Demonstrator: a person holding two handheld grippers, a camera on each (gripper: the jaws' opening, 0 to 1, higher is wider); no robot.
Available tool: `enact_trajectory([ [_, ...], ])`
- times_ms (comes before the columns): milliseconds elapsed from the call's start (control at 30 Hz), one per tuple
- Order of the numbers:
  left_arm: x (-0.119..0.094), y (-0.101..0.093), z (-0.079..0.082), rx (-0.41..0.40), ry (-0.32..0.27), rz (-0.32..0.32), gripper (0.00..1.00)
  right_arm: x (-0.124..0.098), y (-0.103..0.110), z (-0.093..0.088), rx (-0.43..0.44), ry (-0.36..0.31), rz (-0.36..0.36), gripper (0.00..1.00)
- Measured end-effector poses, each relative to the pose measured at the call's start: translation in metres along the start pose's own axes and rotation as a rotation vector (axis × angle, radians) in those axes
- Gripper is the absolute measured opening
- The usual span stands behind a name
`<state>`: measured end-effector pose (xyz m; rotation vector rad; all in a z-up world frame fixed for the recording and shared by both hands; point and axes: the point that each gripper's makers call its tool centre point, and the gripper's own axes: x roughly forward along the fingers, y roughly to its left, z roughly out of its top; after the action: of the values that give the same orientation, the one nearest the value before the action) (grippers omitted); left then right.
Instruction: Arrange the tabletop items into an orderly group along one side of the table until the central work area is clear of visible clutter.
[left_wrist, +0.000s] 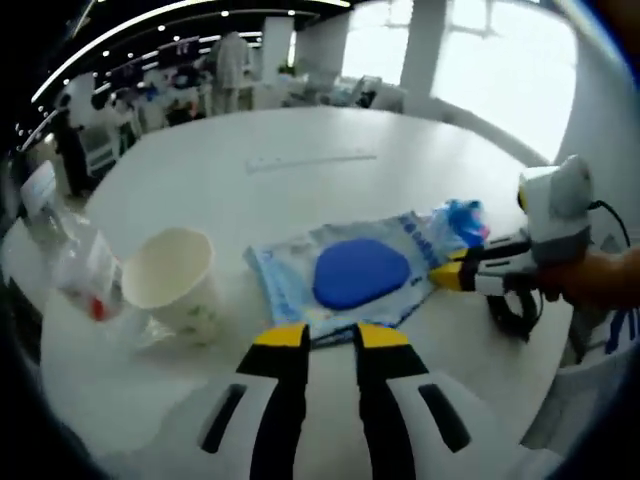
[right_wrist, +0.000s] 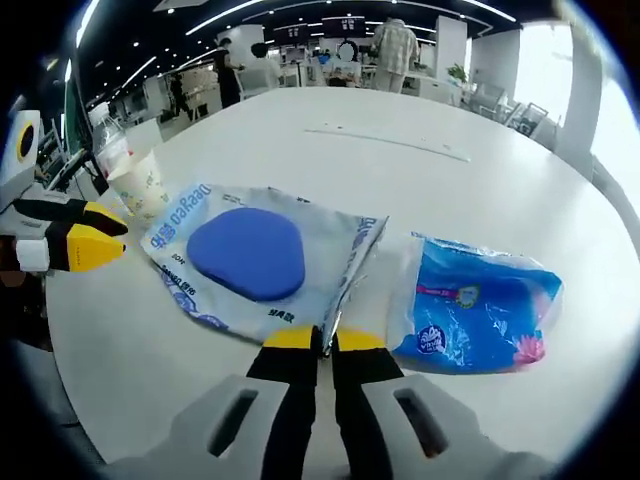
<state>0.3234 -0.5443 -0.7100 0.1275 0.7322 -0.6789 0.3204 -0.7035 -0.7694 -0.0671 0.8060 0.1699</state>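
Note:
A flat clear pouch (left_wrist: 355, 272) (right_wrist: 250, 255) with blue print and a blue oval pad inside lies on the white round table (left_wrist: 300, 130). My right gripper (right_wrist: 327, 342) is shut on the pouch's near edge; in the left gripper view it (left_wrist: 440, 275) comes in from the right. A blue tissue packet (right_wrist: 470, 310) (left_wrist: 462, 220) lies just beside the pouch. My left gripper (left_wrist: 332, 338) is open, just short of the pouch's other edge, with nothing between its jaws. A paper cup (left_wrist: 170, 275) (right_wrist: 140, 185) stands upright to the pouch's side.
A clear plastic bottle with a red mark (left_wrist: 70, 260) (right_wrist: 108, 145) lies by the cup near the table's rim. A long pale ruler-like strip (left_wrist: 310, 160) (right_wrist: 390, 142) rests farther across the table. People and desks fill the room behind.

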Motion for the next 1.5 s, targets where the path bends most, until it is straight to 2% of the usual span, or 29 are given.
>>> enact_trajectory([
  [267, -0.02, -0.017, -0.017, 0.0, -0.004, -0.04, 0.18, 0.0, 0.0, -0.001, -0.036, 0.023, 0.013, 0.06],
  [367, -0.033, -0.028, -0.015, 0.09, -0.044, -0.08, 0.22, -0.003, -0.002, 0.0, -0.051, 0.038, 0.015, 0.09],
  [533, -0.055, -0.036, -0.011, 0.097, -0.089, -0.097, 0.25, -0.01, -0.002, -0.001, -0.066, 0.054, 0.03, 0.14],
  [600, -0.063, -0.036, -0.009, 0.107, -0.105, -0.092, 0.26, -0.014, -0.002, -0.001, -0.112, 0.067, 0.026, 0.14],
  [667, -0.072, -0.03, -0.006, 0.144, -0.134, -0.05, 0.3, -0.019, -0.002, -0.003, -0.184, 0.089, 0.022, 0.15],
  [700, -0.075, -0.03, -0.007, 0.149, -0.138, -0.051, 0.32, -0.02, -0.001, -0.001, -0.211, 0.075, 0.024, 0.16],
  [800, -0.085, -0.025, -0.011, 0.145, -0.139, -0.044, 0.35, -0.028, 0.0, -0.006, -0.273, 0.098, 0.029, 0.17],
  [900, -0.098, -0.015, -0.01, 0.155, -0.159, 0.001, 0.42, -0.034, 0.003, -0.007, -0.282, 0.101, 0.037, 0.21],
  [967, -0.106, -0.011, -0.011, 0.154, -0.165, 0.01, 0.49, -0.038, 0.004, -0.006, -0.292, 0.1, 0.043, 0.24],
  [1167, -0.129, 0.0, -0.016, 0.154, -0.177, 0.03, 0.58, -0.05, 0.01, 0.0, -0.348, 0.081, 0.065, 0.27],
  [1367, -0.152, 0.014, -0.035, 0.154, -0.156, 0.058, 0.68, -0.062, 0.014, 0.005, -0.444, 0.056, 0.104, 0.37],
  [1500, -0.165, 0.022, -0.046, 0.154, -0.147, 0.084, 0.72, -0.069, 0.009, 0.011, -0.474, 0.041, 0.111, 0.39],
])
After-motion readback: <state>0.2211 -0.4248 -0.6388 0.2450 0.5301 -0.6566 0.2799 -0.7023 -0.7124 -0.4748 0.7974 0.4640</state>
